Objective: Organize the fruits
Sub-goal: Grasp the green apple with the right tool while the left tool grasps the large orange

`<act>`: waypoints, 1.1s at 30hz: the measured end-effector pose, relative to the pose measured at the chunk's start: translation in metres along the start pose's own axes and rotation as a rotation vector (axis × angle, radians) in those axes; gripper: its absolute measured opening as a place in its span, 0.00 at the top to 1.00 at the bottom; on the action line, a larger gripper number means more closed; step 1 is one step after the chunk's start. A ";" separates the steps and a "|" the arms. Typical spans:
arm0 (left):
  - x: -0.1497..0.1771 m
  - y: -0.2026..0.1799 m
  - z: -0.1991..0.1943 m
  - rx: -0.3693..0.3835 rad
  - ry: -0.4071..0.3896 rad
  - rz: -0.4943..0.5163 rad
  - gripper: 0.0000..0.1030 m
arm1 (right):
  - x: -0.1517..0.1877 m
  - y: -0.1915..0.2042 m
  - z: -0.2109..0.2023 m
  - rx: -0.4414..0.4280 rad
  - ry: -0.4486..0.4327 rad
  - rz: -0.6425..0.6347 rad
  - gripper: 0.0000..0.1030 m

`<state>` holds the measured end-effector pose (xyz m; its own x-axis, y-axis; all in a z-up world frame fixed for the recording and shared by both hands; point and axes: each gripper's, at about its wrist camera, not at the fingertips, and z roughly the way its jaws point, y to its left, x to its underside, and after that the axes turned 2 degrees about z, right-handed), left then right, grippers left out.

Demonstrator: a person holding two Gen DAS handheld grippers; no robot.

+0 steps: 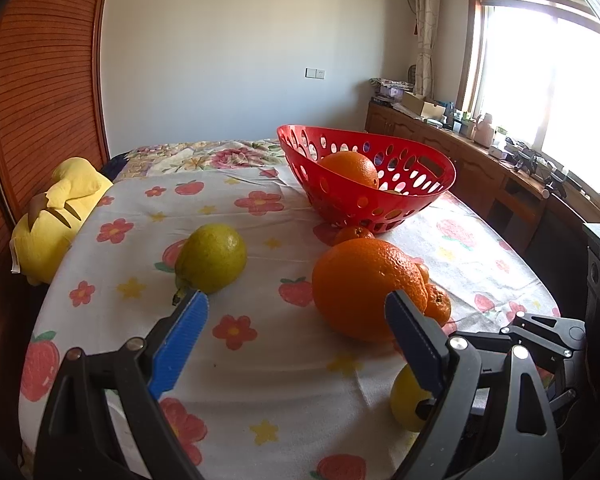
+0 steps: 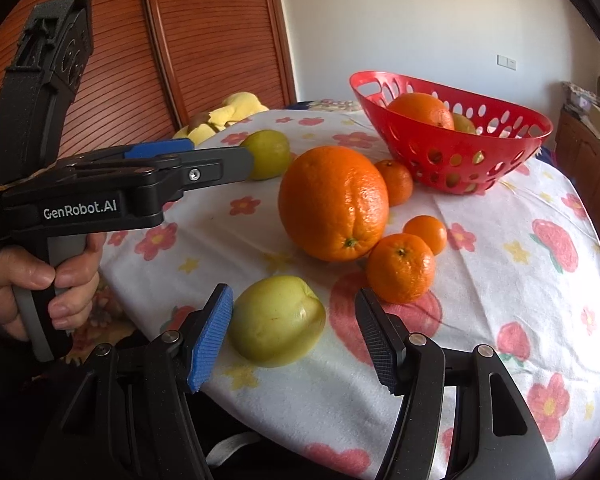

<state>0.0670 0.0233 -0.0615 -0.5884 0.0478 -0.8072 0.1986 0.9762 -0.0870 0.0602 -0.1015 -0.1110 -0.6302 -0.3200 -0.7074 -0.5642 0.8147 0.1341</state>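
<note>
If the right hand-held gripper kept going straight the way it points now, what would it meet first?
Most likely the yellow-green apple: it lies just ahead of the open right hand-held gripper, nearer its blue pad, with a small mandarin behind. How far ahead is unclear.

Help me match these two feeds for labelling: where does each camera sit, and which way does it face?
Left wrist: on the left gripper, looking along its open fingers over the table to the big orange, pear and basket; the right gripper shows at lower right.
Right wrist: on the right gripper, open around the apple, facing the basket; the left gripper and hand show at left.
Shared: big orange, basket, pear, apple.
</note>
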 end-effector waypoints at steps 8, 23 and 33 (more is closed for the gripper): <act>0.003 0.003 0.002 -0.010 0.005 -0.004 0.12 | 0.002 0.007 0.014 -0.060 0.028 -0.005 0.40; 0.003 0.013 0.008 -0.010 0.010 -0.031 0.12 | 0.005 0.003 0.018 -0.083 0.029 0.006 0.52; -0.012 -0.009 0.017 0.051 -0.003 0.002 0.12 | -0.002 -0.031 -0.020 -0.014 -0.068 0.073 0.52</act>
<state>0.0856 0.0105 -0.0607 -0.5853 0.0494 -0.8093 0.2399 0.9640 -0.1147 0.0682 -0.1355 -0.0995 -0.6325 -0.2262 -0.7408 -0.5258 0.8277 0.1962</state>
